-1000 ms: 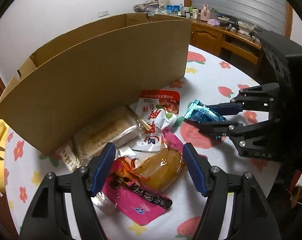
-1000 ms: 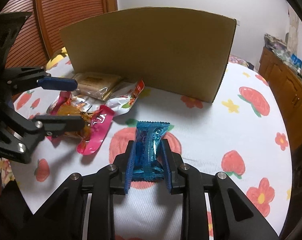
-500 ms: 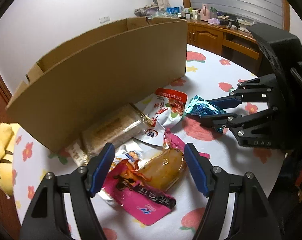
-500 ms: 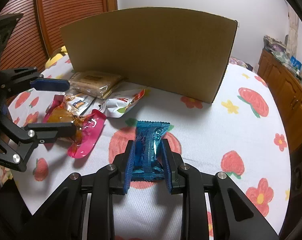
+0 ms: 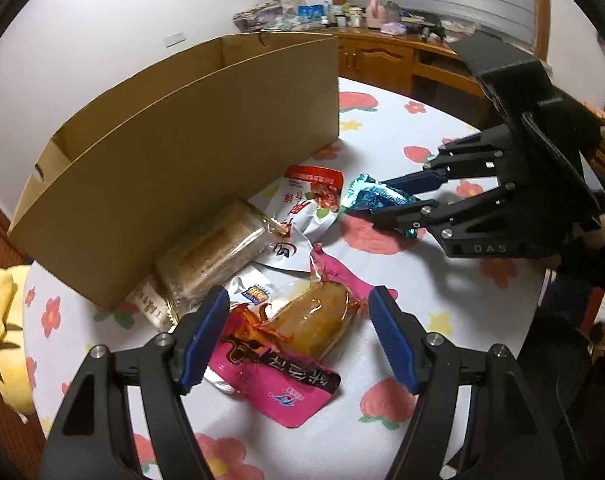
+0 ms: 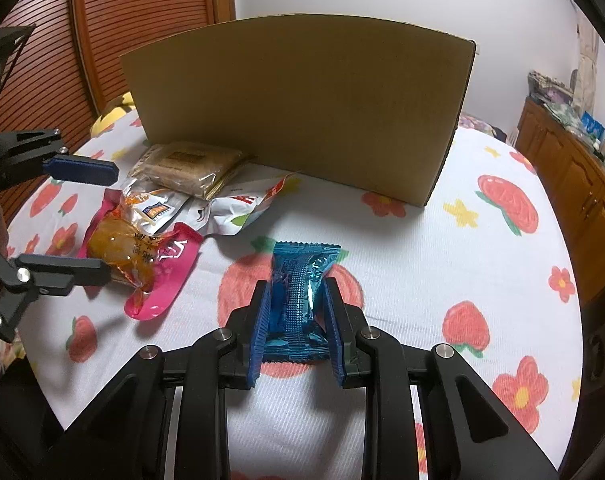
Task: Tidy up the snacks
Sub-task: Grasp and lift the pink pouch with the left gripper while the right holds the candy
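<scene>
- A yellow plush toy (image 5: 0,320) sits at the left edge of the round table under a white cloth printed with red strawberries and flowers (image 6: 462,264).
- A tall open brown cardboard box (image 5: 190,136) stands toward the table's far side, its near wall just behind the snacks.
- The left gripper (image 5: 298,334), blue pads parted and gripping nothing, brackets a clear-and-pink pouch holding a golden-brown snack (image 5: 302,324); neither pad touches it, and its printed characters are too distorted to read.
- Beside the pouch lie a clear pack of tan crisp bars (image 5: 210,256) against the box and a white-and-red sachet (image 5: 302,216) bearing red Chinese characters.
- The right gripper (image 6: 296,322), its frame lettered "DAS", is clenched on a shiny blue foil-wrapped snack (image 6: 302,280), pads pressing both long sides, near the table's middle.
</scene>
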`<state>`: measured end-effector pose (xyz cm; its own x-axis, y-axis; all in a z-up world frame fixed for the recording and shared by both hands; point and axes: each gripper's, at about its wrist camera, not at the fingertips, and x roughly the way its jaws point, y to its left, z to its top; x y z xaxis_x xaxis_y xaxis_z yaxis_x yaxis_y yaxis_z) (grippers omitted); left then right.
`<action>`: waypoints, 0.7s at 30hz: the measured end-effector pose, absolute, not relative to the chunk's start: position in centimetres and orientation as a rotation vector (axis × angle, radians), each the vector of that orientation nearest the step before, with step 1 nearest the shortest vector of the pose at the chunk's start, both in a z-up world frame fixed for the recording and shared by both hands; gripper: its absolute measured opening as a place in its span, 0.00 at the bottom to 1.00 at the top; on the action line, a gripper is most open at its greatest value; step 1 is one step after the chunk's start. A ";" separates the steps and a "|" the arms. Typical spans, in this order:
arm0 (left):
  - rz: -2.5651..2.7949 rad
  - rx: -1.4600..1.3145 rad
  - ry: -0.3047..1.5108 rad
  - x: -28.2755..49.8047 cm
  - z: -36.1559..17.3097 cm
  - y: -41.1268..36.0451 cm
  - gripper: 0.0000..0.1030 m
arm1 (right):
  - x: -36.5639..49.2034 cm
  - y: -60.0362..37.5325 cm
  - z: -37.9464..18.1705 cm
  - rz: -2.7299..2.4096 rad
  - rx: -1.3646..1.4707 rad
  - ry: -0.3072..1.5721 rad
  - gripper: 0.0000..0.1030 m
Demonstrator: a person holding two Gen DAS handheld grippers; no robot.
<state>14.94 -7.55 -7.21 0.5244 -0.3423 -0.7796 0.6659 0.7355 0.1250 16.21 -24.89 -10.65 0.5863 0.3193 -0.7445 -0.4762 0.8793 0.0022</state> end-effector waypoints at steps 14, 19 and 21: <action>-0.700 0.579 0.888 16.4 -8.7 -9.4 0.75 | 16.2 -25.0 -10.7 0.471 -0.199 0.822 0.23; -0.695 0.578 0.927 17.2 -10.0 -9.8 0.75 | 16.1 -25.1 -10.7 0.473 -0.193 0.822 0.23; -0.690 0.540 0.940 17.5 -10.0 -9.6 0.75 | 16.1 -25.2 -10.7 0.473 -0.193 0.821 0.23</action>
<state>17.46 -9.58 -9.97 0.4091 -0.2945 -0.8636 0.7358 0.6663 0.1213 16.09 -25.16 -10.71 0.5846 0.3296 -0.7414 -0.4761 0.8793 0.0156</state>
